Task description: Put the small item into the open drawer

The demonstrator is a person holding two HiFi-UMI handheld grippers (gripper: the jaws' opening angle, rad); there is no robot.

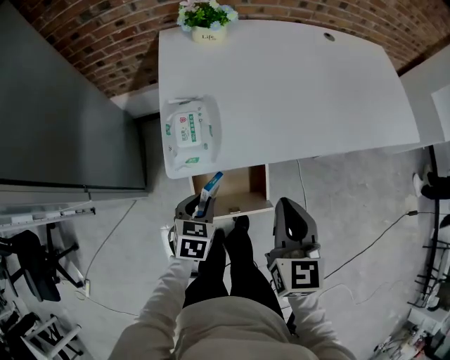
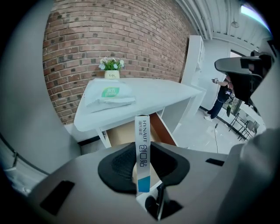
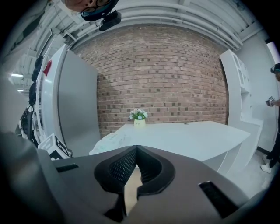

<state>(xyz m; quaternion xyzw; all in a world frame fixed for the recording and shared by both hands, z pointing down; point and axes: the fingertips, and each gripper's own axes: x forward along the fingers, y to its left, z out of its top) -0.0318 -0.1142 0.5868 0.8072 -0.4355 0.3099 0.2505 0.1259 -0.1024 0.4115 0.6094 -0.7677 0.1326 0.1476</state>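
A slim white box with a blue end [image 1: 211, 188] stands upright between the pads of my left gripper [image 1: 200, 205], which is shut on it. In the left gripper view the box [image 2: 142, 148] rises from the jaws of the left gripper [image 2: 142, 162], and the open wooden drawer [image 2: 119, 136] lies just beyond it under the white desk [image 2: 148, 94]. From the head view the drawer [image 1: 244, 184] juts out below the desk's front edge, right ahead of the box. My right gripper [image 1: 287, 205] hangs to the right of the drawer, shut and holding nothing [image 3: 136, 152].
A pack of wet wipes [image 1: 188, 131] lies on the desk's left end and a small flower pot [image 1: 206, 18] stands at its back edge. A tall grey cabinet [image 1: 63, 119] flanks the desk on the left. Cables [image 1: 365, 246] run over the floor. A person [image 2: 221, 94] stands far off.
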